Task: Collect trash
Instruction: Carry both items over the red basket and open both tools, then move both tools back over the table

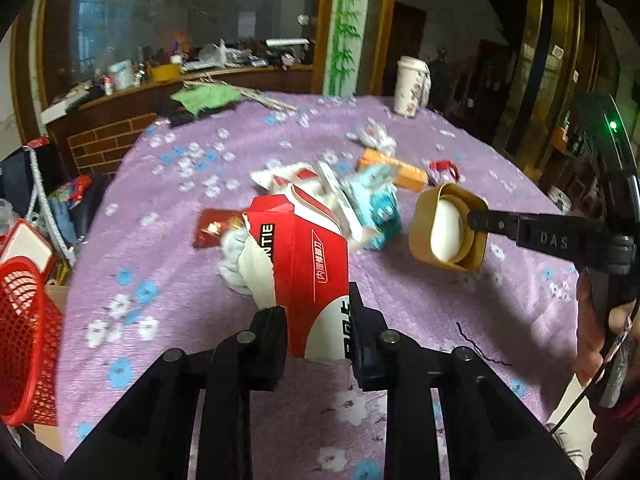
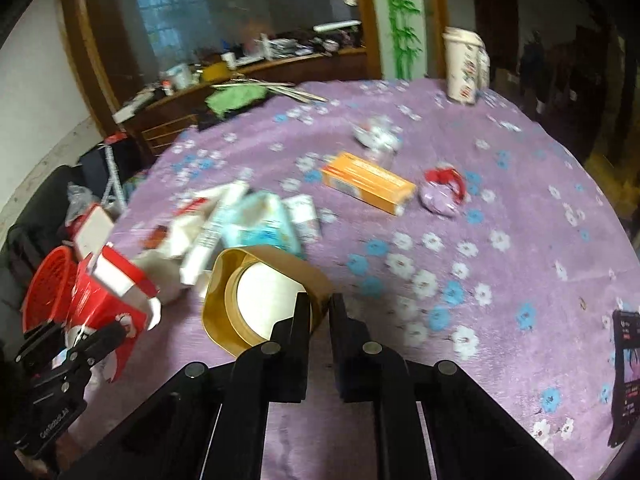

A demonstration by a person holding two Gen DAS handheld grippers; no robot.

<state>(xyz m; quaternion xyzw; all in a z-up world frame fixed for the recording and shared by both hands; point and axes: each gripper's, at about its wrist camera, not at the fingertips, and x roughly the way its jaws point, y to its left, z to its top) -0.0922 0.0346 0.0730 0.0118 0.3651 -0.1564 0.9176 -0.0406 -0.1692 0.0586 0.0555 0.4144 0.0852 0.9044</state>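
Observation:
My left gripper (image 1: pixel 318 320) is shut on a torn red and white carton (image 1: pixel 308 264) and holds it above the purple flowered tablecloth (image 1: pixel 420 304). The carton also shows in the right wrist view (image 2: pixel 108 296). My right gripper (image 2: pixel 320 312) is shut on the rim of a gold box with a white inside (image 2: pixel 256 292); it also shows in the left wrist view (image 1: pixel 448 228). A heap of trash lies mid-table: white and blue packets (image 2: pixel 256 224), an orange box (image 2: pixel 366 182), a red and white wrapper (image 2: pixel 444 188), crumpled paper (image 2: pixel 376 134).
A red mesh basket (image 1: pixel 24 344) stands off the table's left edge, also in the right wrist view (image 2: pixel 46 284). A tall white cup (image 2: pixel 462 66) stands at the far edge, a green cloth (image 2: pixel 230 100) at the far left, a phone (image 2: pixel 626 376) at the right edge.

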